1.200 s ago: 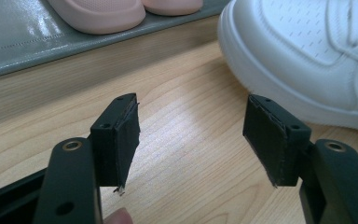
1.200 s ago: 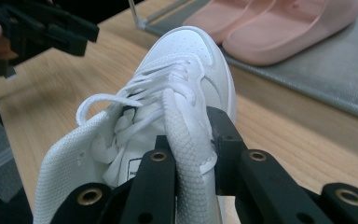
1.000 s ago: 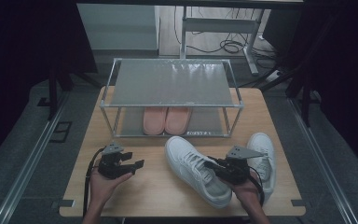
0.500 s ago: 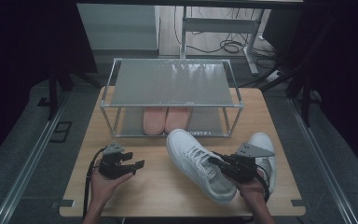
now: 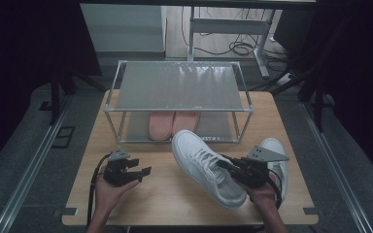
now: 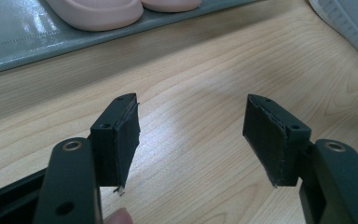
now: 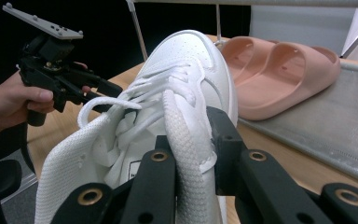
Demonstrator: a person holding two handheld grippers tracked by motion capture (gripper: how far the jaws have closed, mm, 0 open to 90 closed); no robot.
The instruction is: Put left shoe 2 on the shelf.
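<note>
1. The right tongs (image 5: 230,167) are clamped on the white sneaker (image 5: 201,165) at its collar; it is raised, toe toward the rack (image 5: 179,92), beside the second sneaker (image 5: 274,150).
2. The left tongs (image 5: 138,172) stand open, empty, over the bench (image 5: 165,194).
3. Handling — probably light; the soft collar flexes, so the toe may sag.
4. Pink slippers (image 5: 172,124) occupy the lower shelf.

A wooden table (image 5: 175,189) carries a metal rack (image 5: 179,90) along its far edge, centred between the side edges. Two pink slippers (image 5: 173,124) lie side by side on the rack's lower shelf (image 5: 136,127). A white sneaker (image 5: 201,165) sits right of the table's centre, toe toward the rack. A second white sneaker (image 5: 277,158) lies by the right edge.
</note>
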